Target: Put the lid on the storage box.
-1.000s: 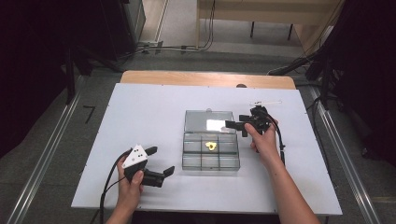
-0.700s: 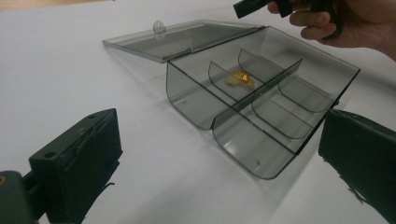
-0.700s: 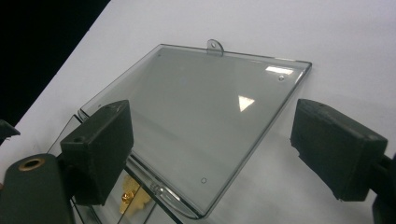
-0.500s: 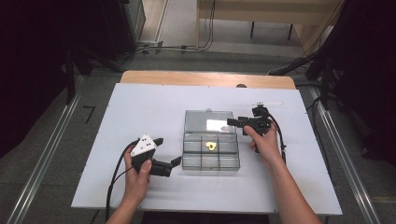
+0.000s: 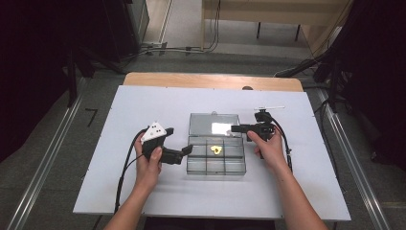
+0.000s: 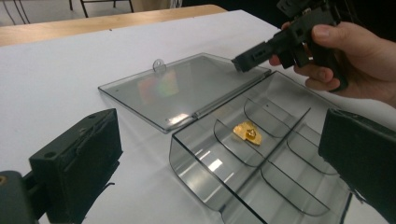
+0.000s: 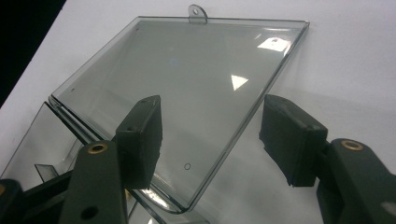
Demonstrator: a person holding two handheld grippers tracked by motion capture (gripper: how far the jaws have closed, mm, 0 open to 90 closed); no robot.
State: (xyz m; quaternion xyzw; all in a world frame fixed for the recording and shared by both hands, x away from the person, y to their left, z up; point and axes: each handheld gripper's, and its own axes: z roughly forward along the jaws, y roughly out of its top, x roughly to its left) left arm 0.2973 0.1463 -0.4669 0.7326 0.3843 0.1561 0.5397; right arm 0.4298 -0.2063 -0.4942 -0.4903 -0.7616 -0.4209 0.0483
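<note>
High view: a clear plastic box with compartments sits mid-table on the white table, its lid swung open and lying flat behind it. A small yellow piece rests in the middle compartment of the box's far row. The left gripper is held just beside the box's left wall, jaws apart and holding nothing. The right gripper points at the lid's right edge.

Left gripper view: its two black jaws stand wide apart, framing the box; nothing lies between the pads. The yellow piece lies on the box floor. Farther off, the right gripper tips toward the lid's far corner, near the hinge.

Right gripper view: the jaws have just been closing and stand half-way, one over the lid and one beyond its edge, over the table. The lid's corner edge lies between them; the pads do not yet press it.
</note>
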